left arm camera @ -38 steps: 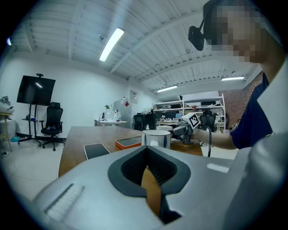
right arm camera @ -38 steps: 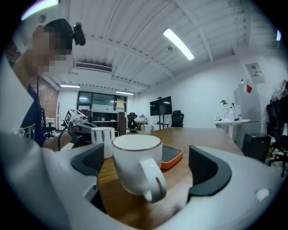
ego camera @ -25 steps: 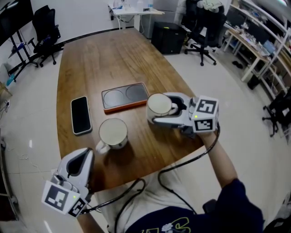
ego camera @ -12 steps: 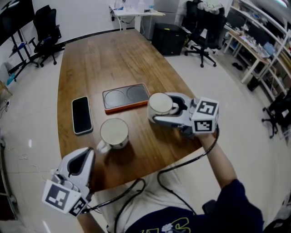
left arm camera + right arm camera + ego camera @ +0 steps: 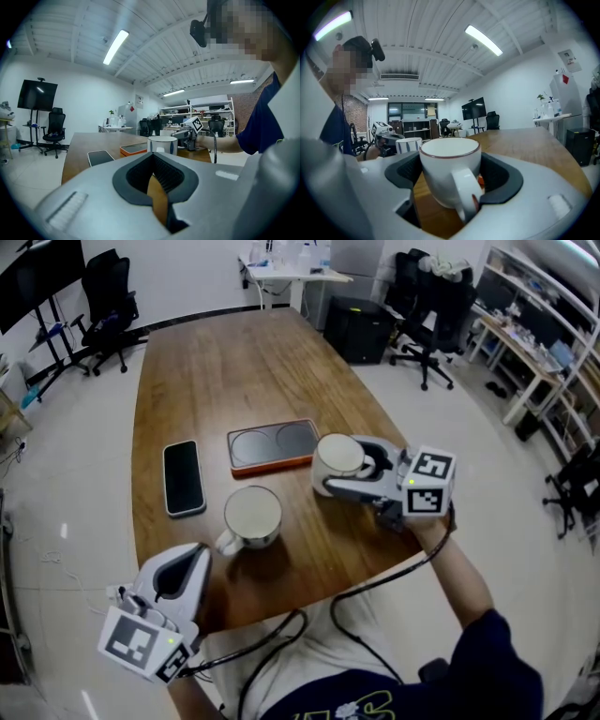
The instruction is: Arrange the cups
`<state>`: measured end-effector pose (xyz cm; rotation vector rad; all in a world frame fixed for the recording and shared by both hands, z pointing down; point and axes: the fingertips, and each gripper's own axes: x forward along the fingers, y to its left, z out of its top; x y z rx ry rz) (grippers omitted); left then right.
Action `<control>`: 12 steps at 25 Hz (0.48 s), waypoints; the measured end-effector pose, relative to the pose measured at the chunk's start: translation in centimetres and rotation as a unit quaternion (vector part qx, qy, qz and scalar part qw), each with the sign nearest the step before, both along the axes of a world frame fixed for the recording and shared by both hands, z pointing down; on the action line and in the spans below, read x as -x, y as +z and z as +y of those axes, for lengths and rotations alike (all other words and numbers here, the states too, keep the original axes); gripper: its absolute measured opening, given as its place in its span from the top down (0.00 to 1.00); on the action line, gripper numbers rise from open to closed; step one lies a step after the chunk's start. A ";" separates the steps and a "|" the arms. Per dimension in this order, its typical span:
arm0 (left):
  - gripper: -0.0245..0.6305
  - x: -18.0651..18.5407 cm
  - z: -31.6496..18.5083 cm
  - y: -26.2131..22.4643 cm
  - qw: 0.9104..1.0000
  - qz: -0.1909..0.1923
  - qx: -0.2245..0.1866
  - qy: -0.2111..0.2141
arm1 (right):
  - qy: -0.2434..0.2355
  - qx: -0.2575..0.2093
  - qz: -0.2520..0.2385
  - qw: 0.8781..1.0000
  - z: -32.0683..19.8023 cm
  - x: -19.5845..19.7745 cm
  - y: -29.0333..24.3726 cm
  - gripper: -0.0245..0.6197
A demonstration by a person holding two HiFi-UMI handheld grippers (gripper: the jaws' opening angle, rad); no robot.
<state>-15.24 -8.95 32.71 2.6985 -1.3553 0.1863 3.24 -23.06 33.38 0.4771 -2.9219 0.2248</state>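
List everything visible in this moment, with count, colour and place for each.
table: one, brown wood, middle of the head view.
tray: one, orange rim, two dark round recesses, mid-table.
phone: one, black, left of the tray.
free cup: one, white, upright on the tray's near side, handle toward the person.
held cup: one, white, right of the tray, gripped.
office chairs: several, black, beyond the table.
left gripper: one, grey, shut, empty, near left table corner.
right gripper: one, grey, shut on the held cup.
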 end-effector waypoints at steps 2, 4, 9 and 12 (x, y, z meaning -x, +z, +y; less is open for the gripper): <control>0.96 0.0 0.0 0.0 1.000 0.000 -0.001 0.000 | 0.001 -0.006 -0.006 1.000 -0.3 0.5 -0.8 0.38; 0.96 0.1 -0.1 -0.1 1.000 -0.001 0.000 0.000 | 0.000 -0.013 -0.010 1.000 -0.7 1.0 -1.7 0.38; 0.96 0.1 -0.1 0.0 1.000 0.003 0.002 -0.002 | -0.009 -0.032 -0.006 0.999 -2.1 2.9 -3.7 0.38; 0.96 0.0 0.0 0.2 1.000 0.003 0.004 -0.001 | -0.019 -0.035 -0.013 0.999 -2.7 4.7 -4.6 0.38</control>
